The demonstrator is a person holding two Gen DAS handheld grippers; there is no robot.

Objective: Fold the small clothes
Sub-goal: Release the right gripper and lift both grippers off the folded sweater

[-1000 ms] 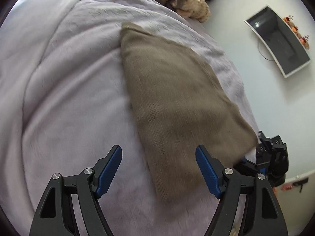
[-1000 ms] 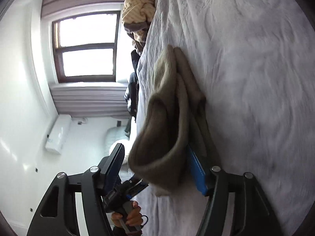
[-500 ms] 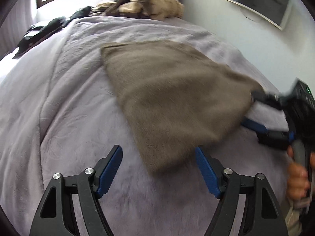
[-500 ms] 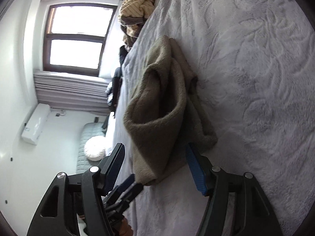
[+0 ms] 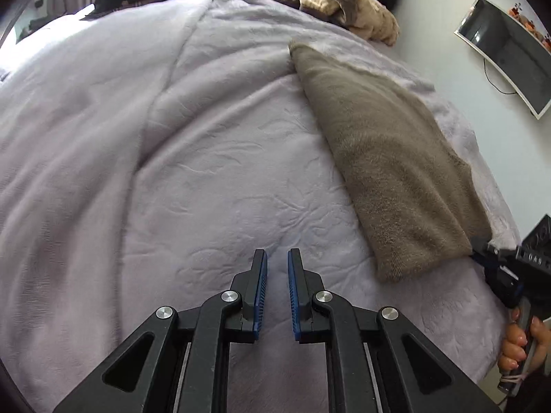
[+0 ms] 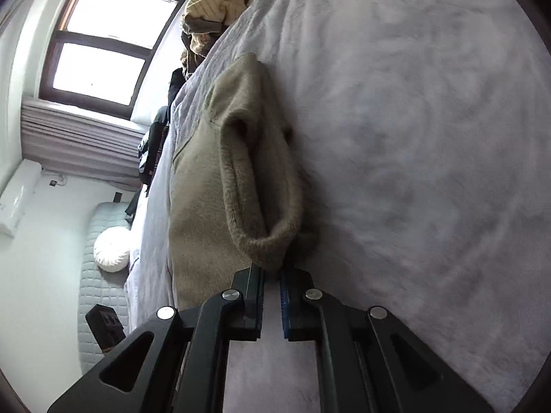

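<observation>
right claw (image 6: 271, 277) tight on brown garment (image 6: 220, 186)

Bright window (image 6: 100, 48) — white walls (image 6: 41, 275)

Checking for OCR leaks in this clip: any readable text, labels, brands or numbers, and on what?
"DAS": white letters on the black body of the right gripper unit at the frame edge in the left wrist view; cut off, rest unreadable.
Wall screen: blank, no text.
Nothing else legible in either view.
</observation>
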